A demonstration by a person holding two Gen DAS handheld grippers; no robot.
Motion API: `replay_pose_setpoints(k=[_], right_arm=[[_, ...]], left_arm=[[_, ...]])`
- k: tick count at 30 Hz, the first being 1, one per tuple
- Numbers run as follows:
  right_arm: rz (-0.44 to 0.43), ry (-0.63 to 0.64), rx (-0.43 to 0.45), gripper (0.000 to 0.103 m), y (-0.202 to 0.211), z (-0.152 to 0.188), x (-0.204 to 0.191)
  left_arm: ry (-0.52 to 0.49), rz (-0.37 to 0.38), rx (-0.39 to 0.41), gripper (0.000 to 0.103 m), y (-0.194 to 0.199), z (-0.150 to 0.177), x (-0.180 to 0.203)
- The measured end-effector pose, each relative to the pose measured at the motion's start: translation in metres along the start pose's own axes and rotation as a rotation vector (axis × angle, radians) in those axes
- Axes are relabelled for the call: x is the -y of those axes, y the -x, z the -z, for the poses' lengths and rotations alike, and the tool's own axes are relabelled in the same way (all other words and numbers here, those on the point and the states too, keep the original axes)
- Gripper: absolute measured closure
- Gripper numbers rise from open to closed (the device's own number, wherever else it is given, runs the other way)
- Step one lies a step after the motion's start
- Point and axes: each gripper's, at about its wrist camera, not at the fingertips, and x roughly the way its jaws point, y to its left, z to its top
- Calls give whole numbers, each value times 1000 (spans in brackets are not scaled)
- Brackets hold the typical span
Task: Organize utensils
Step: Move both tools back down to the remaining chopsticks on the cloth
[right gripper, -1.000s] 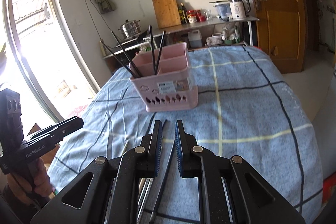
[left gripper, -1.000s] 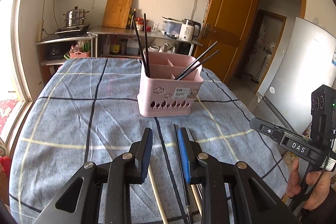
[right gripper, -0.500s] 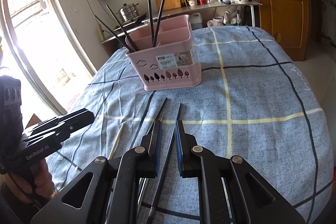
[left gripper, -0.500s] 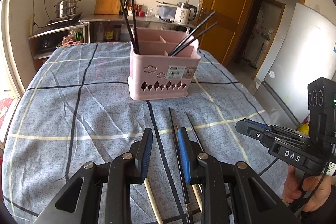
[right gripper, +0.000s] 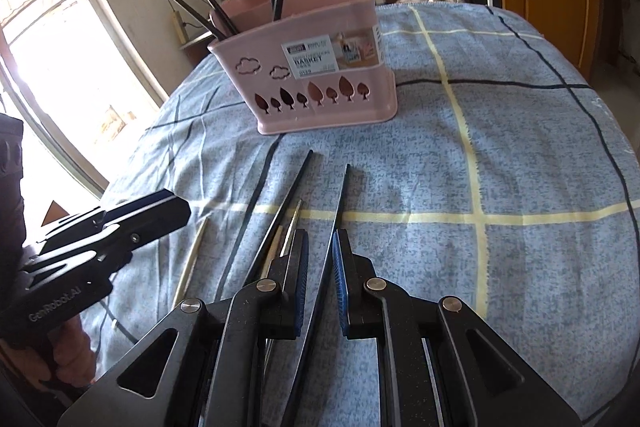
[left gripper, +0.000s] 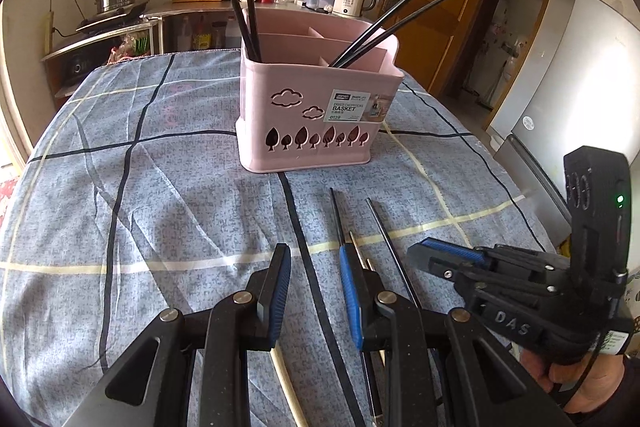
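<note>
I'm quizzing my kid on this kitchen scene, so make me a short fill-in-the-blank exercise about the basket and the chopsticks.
1. The basket on the checked cloth is ____ in colour.
2. The number of black chopsticks standing in the basket is ____.
3. The cut-outs along the bottom of the basket's front are shaped like ____.
4. The loose black chopsticks lie on the cloth, with the right gripper above one of ____.

Missing words: pink; four; trees; them

Checked cloth-covered table [left gripper: 160,211] bears pink basket [left gripper: 316,115], loose chopsticks [right gripper: 340,203], perhaps five.
</note>
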Motion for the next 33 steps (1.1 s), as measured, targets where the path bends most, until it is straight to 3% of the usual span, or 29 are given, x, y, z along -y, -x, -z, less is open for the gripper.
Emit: replay_pose_setpoints(k=[6,14,23,27,33], right_arm=[[24,1,-39,91,-18,1,5],[24,-34,-33,92,-10,5,23],[3,-52,-25,92,-8,7,31],[0,-54,-28,92,-9,6,30],[4,-66,-32,92,-9,4,33]], left_arm=[[-7,11,-40,78,-21,-7,2],[-20,20,-93,78,-54,-20,15],[-65,-55,-153,78,-91,-30,29],[-71,-78,-152,87,-90,-29,29],[-26,-98,-151,92,-80,-23,7]])
